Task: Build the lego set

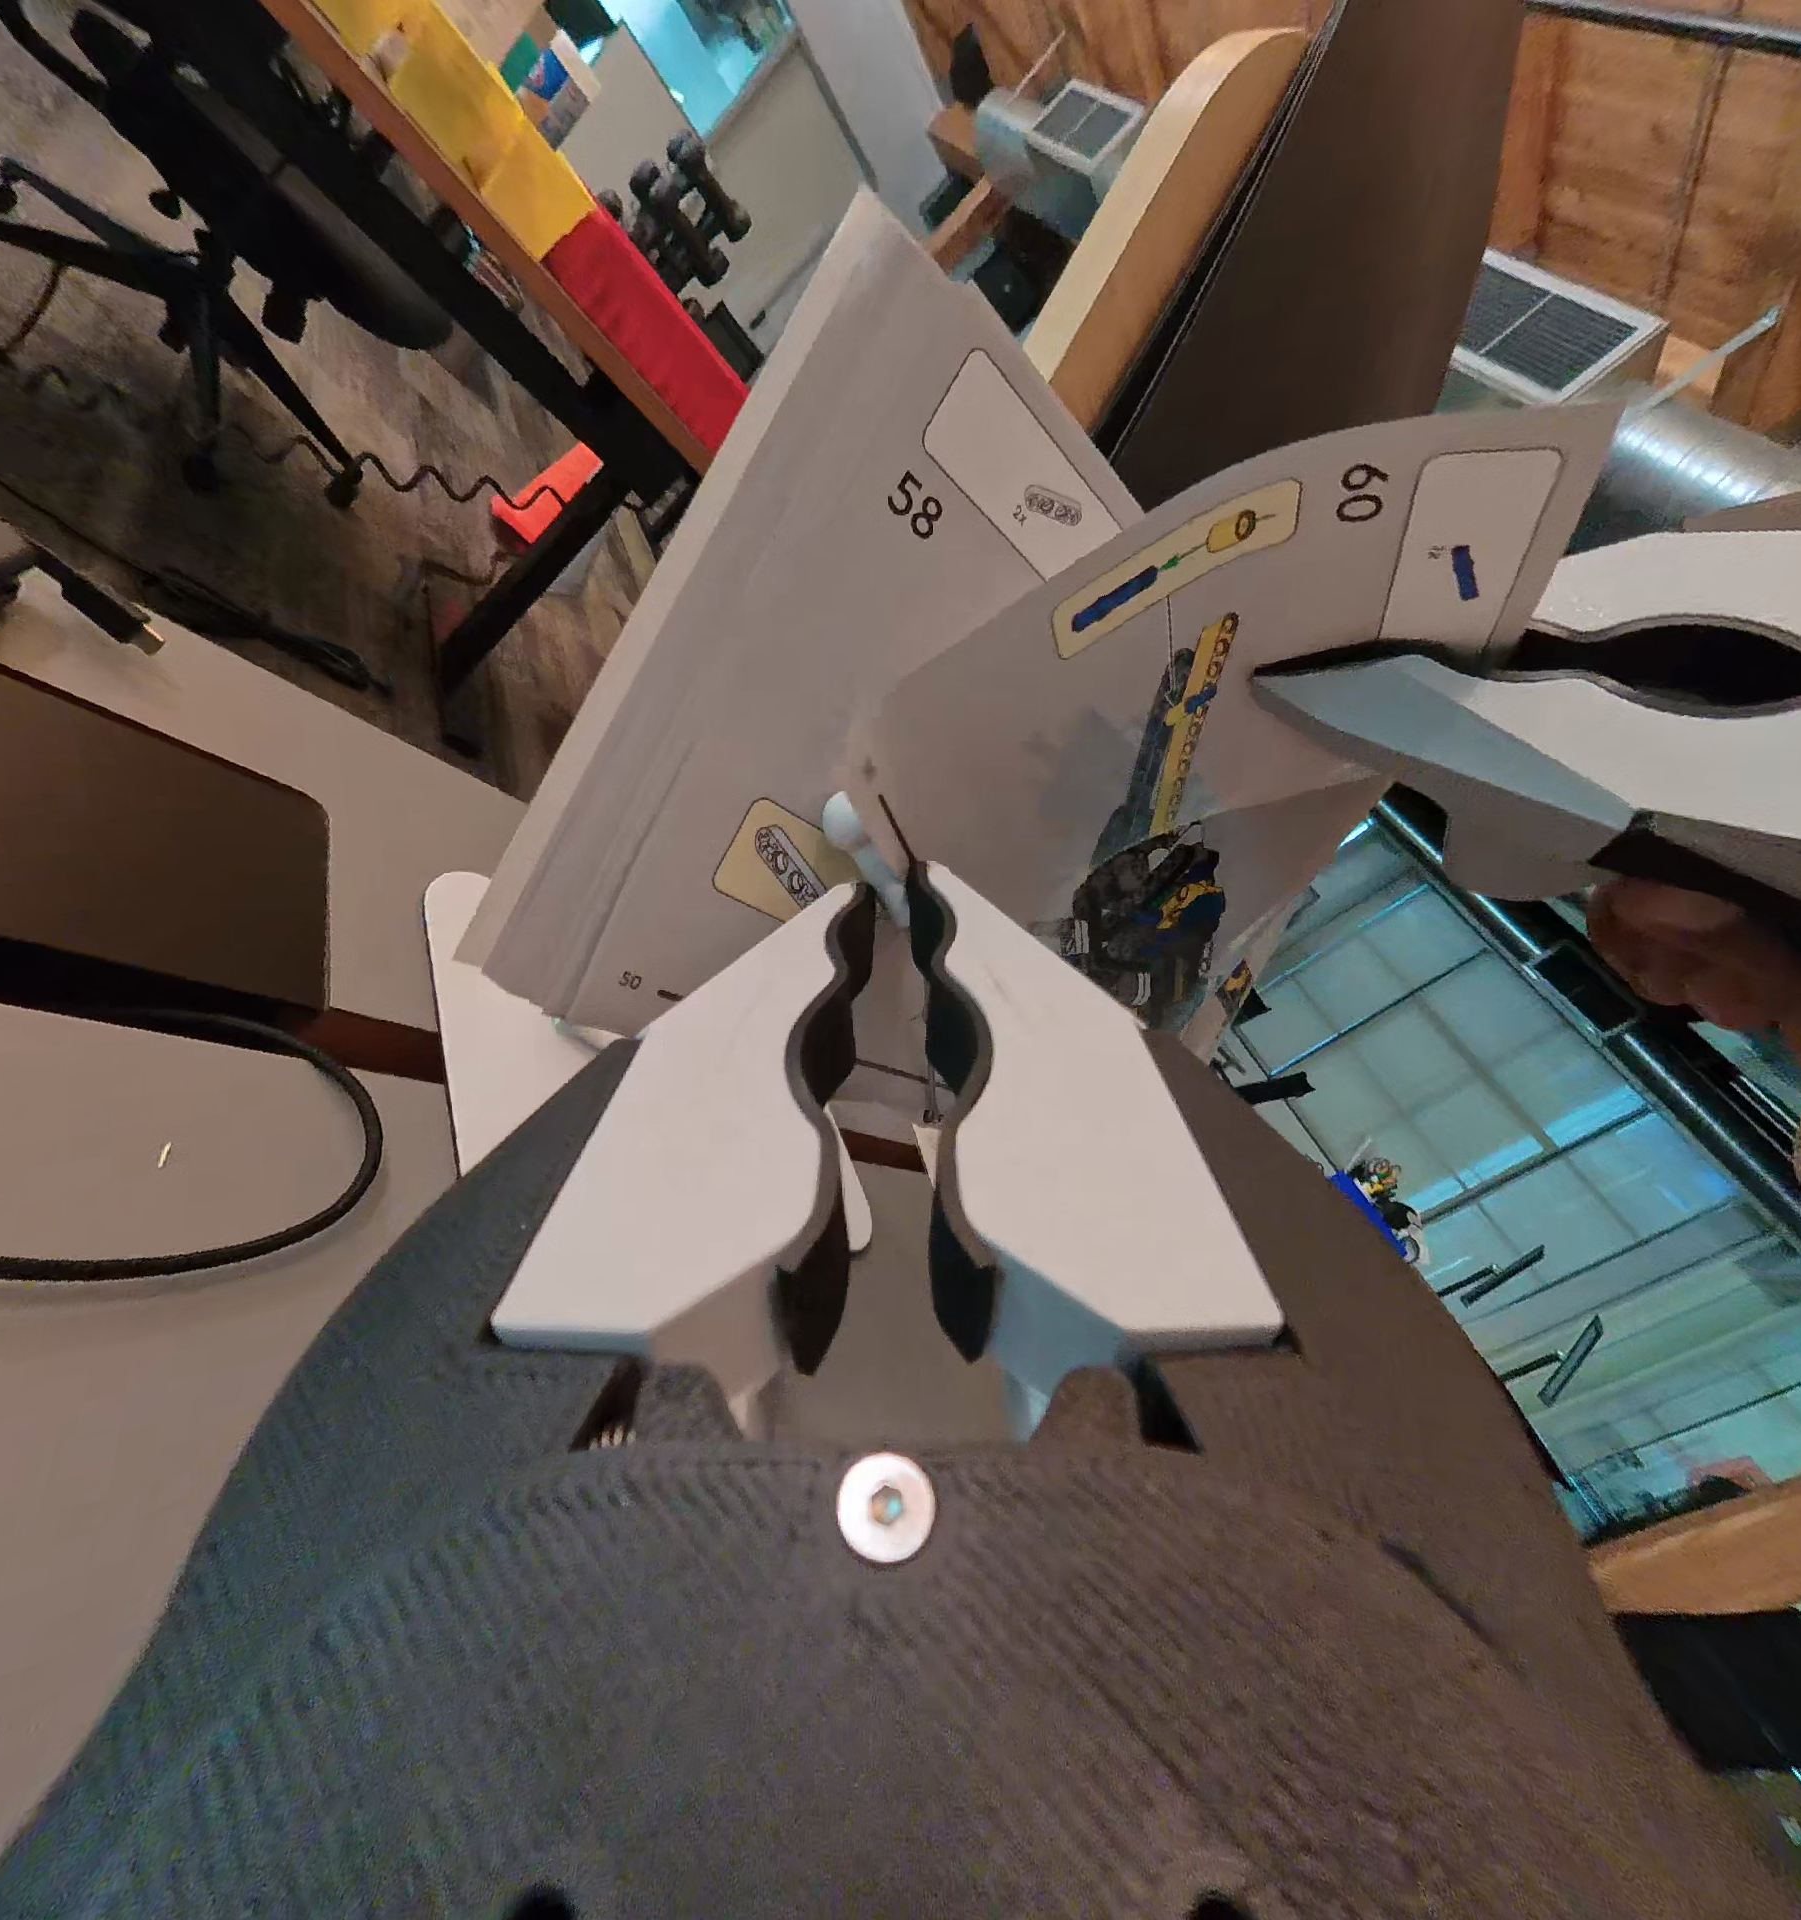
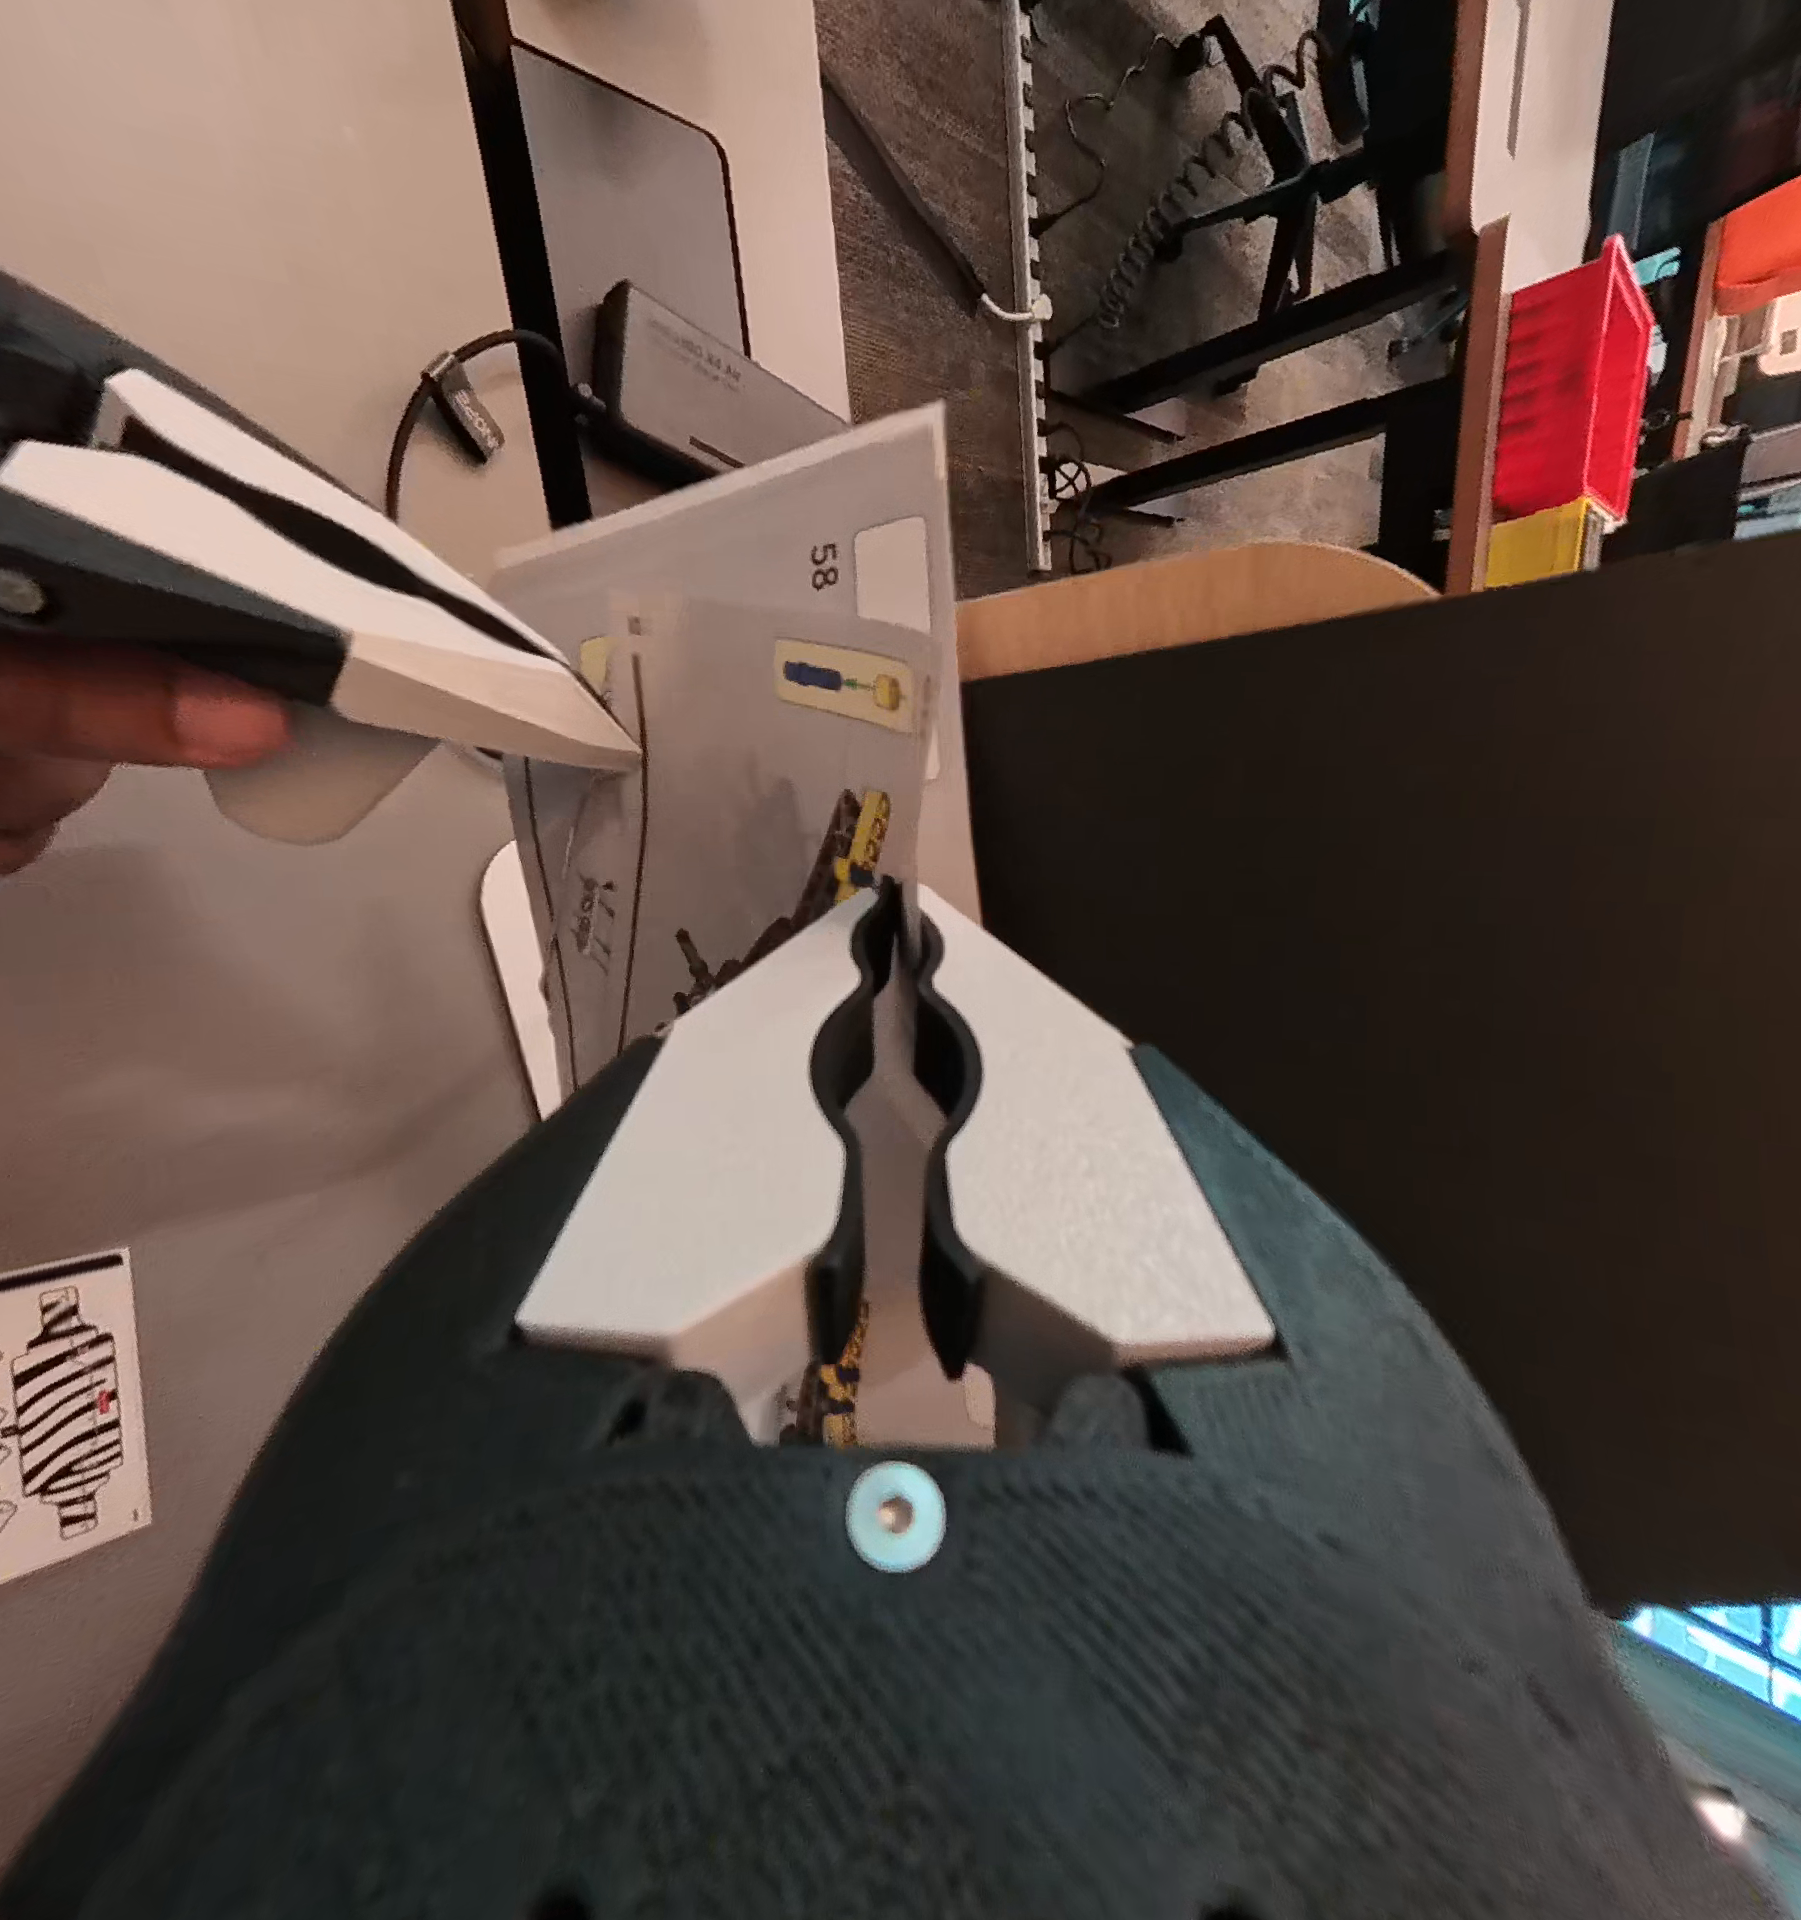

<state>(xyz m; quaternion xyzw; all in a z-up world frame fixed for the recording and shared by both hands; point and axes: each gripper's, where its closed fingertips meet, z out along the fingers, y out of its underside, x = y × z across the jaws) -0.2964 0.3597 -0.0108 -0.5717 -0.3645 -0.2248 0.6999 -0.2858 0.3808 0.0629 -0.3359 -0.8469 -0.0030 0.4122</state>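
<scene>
1. Holding the instruction booklet (image 1: 771, 582) upright over the table (image 1: 96, 1143), your left claw (image 1: 891, 883) pinches its lower edge near the spine.
2. Your right claw (image 2: 901, 904) clamps the loose page (image 2: 771, 790), rightward of the spine.

Large black step number on open grey page of instruction booklet (image 1: 771, 623), another on turned page (image 1: 1239, 582), small quantity marks in white parts boxes, tiny page number at lower corner, faint lettering on grey device (image 2: 698, 384) on desk
</scene>
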